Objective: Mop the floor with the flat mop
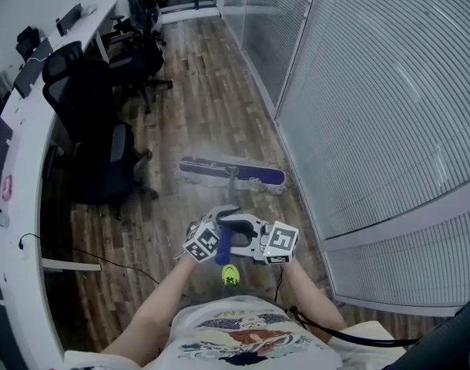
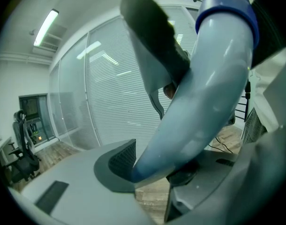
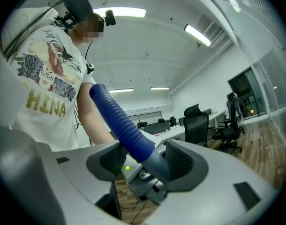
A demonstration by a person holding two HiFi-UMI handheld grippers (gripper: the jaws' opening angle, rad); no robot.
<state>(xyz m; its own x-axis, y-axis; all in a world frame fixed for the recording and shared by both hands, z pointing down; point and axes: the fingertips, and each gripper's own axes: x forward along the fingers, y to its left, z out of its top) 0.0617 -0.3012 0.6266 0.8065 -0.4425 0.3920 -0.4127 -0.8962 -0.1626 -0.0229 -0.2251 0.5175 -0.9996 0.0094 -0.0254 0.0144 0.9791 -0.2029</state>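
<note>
Left gripper (image 2: 154, 172) and right gripper (image 3: 143, 159) clamp mop handle (image 1: 223, 247); my sweep could snag mop head (image 1: 232, 174) on the apparently close chair (image 1: 104, 160).

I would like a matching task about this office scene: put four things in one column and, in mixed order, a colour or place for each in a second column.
Things:
1. mop head
2. mop handle
3. nearest office chair
4. desk

Descriptions:
A. white, curving along the left edge of the head view
B. lying flat on the wood floor
C. blue ribbed grip at its upper end
D. black, next to the desk

Pairs: 1-B, 2-C, 3-D, 4-A.
</note>
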